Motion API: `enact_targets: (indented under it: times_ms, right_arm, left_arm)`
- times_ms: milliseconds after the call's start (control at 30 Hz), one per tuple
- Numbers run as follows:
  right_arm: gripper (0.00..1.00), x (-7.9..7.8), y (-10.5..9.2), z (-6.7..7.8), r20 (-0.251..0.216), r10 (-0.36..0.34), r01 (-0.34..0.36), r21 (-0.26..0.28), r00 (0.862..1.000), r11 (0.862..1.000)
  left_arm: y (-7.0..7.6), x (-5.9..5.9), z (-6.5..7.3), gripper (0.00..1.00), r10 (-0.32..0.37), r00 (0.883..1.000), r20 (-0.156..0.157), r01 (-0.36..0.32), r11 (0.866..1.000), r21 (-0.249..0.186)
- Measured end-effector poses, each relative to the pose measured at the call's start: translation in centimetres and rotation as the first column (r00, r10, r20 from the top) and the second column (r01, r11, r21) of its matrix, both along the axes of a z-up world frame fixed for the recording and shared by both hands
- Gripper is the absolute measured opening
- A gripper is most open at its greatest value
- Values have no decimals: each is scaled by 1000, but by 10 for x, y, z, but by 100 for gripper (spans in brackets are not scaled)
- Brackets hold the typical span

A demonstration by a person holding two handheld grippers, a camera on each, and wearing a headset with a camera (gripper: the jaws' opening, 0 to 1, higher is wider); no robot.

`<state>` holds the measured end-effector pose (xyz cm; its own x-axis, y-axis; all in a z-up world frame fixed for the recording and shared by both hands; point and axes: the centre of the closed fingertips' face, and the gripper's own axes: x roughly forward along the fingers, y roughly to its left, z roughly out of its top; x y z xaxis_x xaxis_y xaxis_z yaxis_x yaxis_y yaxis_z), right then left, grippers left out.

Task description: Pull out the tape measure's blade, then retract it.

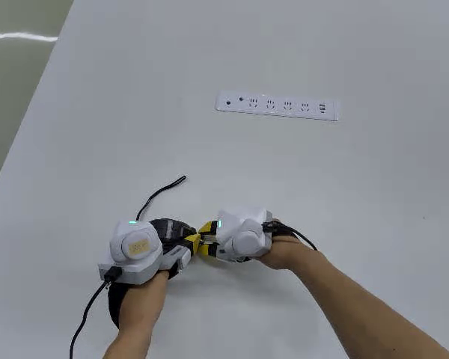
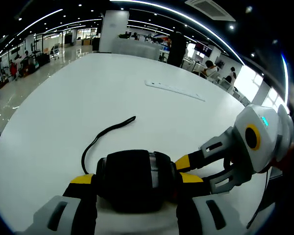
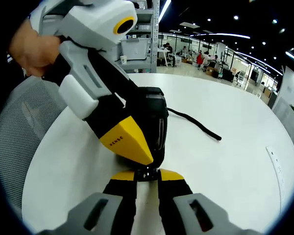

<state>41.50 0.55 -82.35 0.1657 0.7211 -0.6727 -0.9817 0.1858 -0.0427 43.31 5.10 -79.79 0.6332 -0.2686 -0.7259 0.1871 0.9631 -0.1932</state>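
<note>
Black tape measure [image 2: 132,169], near-left on worktop [image 1: 284,45], gripped in my L claw [image 2: 137,178]; R claw [image 3: 147,175] pinches blade tip [image 3: 147,172]. Pull-out step starting, I reckon; next needs steady R pull rightward, L firm.

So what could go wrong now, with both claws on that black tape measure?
1. The right gripper pinches just the small blade tip; it could slip free during the pull.
2. The left gripper clamps the tape measure by its sides, so the case might twist or slide.
3. The loose strap could snag.
</note>
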Motion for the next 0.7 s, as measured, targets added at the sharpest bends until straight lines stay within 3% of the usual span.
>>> enact_targets:
  times_ms: [367, 700]
  right_arm:
    - [16, 1, 0, 1, 13, -4, 4, 2, 1000, 1000]
    - [28, -1, -4, 2, 15, -30, 30, 12, 999, 999]
  left_arm:
    - [0, 0, 0, 63, -13, 1000, 2, 13, 1000, 9]
    - [-4, 0, 3, 67, -111, 993, 41, 108, 992, 66]
